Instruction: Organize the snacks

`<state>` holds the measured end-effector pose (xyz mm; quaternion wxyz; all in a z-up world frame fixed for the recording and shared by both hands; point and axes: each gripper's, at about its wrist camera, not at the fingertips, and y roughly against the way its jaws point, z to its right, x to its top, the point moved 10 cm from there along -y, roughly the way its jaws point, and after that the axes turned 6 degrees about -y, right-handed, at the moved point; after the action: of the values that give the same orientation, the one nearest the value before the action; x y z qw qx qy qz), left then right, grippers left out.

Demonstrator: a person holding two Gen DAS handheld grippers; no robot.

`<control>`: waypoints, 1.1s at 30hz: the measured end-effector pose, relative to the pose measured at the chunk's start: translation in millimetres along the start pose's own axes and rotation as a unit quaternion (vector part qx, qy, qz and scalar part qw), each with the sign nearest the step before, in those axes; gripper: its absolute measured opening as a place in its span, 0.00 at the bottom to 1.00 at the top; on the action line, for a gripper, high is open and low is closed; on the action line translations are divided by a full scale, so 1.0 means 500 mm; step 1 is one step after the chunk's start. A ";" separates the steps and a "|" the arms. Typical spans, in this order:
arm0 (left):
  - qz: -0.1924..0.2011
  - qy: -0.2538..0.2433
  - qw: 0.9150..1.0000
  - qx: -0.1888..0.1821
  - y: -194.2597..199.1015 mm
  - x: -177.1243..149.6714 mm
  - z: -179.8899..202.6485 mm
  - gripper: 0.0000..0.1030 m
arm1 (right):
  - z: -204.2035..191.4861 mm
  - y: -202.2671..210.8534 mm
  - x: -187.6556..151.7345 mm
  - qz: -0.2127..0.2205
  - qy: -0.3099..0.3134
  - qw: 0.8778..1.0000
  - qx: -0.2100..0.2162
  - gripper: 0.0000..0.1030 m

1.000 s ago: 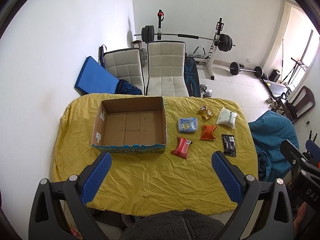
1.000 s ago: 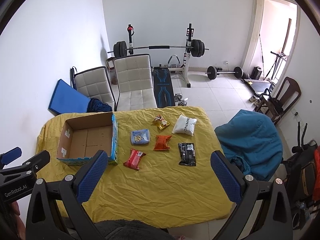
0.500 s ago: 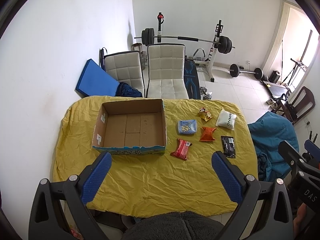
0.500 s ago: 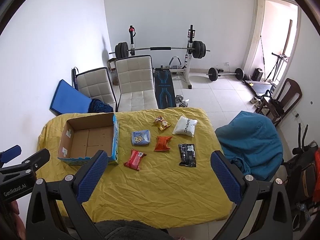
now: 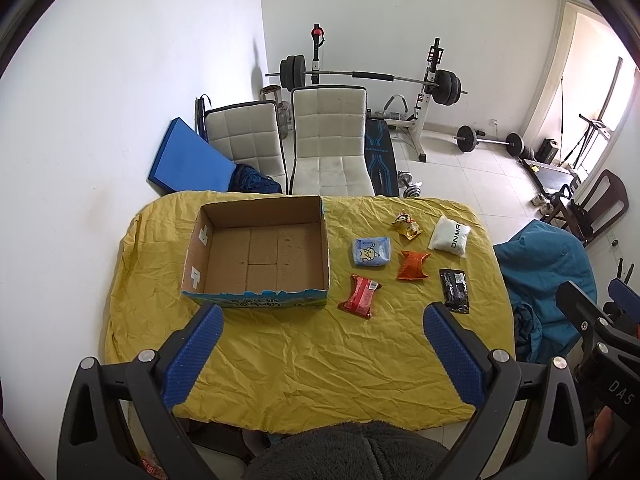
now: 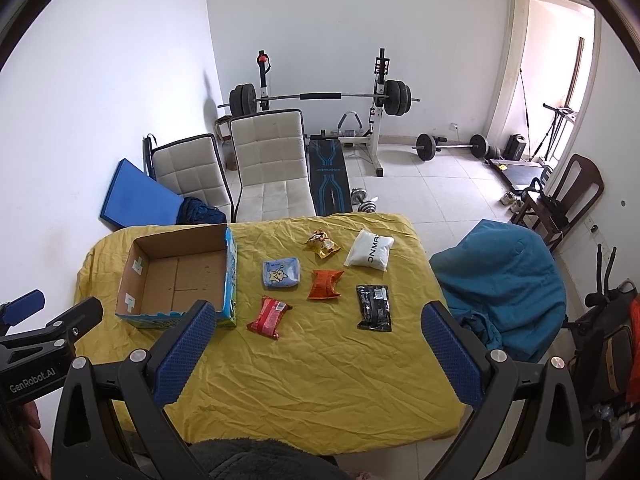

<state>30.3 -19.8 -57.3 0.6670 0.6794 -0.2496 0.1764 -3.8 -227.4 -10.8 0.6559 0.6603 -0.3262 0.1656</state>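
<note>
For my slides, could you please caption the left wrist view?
Open left gripper above a yellow-clothed table, facing an empty cardboard box and six snack packets.

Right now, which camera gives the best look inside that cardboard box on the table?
The left wrist view: the cardboard box sits almost straight ahead, so its whole bare floor and all four walls show. In the right wrist view the box lies off to the left, seen at a slant, with a gripper finger covering its near right corner.

A table (image 5: 304,360) draped in wrinkled yellow cloth carries an open cardboard box (image 5: 260,254) at far left; right of it lie six snack packets (image 5: 370,251), apparently all flat and apart.
</note>
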 end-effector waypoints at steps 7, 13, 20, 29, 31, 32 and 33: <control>-0.005 -0.002 1.000 -0.002 -0.006 -0.007 0.003 1.00 | 0.006 0.000 -0.003 -0.004 -0.003 1.000 0.006 1.00; -0.007 -0.002 1.000 -0.002 -0.007 -0.011 0.005 1.00 | 0.007 -0.001 -0.006 -0.005 -0.006 1.000 0.007 1.00; -0.018 0.008 1.000 -0.010 -0.054 0.012 0.027 1.00 | 0.041 -0.048 -0.004 -0.021 -0.013 1.000 -0.002 1.00; -0.060 0.005 0.998 -0.010 -0.208 0.053 0.071 1.00 | 0.182 -0.222 0.019 -0.079 -0.045 0.995 -0.042 1.00; -0.073 -0.001 0.997 -0.008 -0.263 0.065 0.087 1.00 | 0.216 -0.281 0.024 -0.099 -0.048 0.992 -0.054 1.00; -0.081 -0.004 0.997 -0.007 -0.290 0.070 0.096 1.00 | 0.230 -0.316 0.030 -0.107 -0.050 0.991 -0.054 1.00; -0.088 -0.006 0.996 -0.007 -0.311 0.075 0.102 1.00 | 0.246 -0.352 0.034 -0.119 -0.056 0.990 -0.056 1.00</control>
<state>145.4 -76.9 -165.7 0.6835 0.6950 -0.1936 0.1112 97.2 -363.6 -143.6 0.6875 0.6648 -0.2906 0.0310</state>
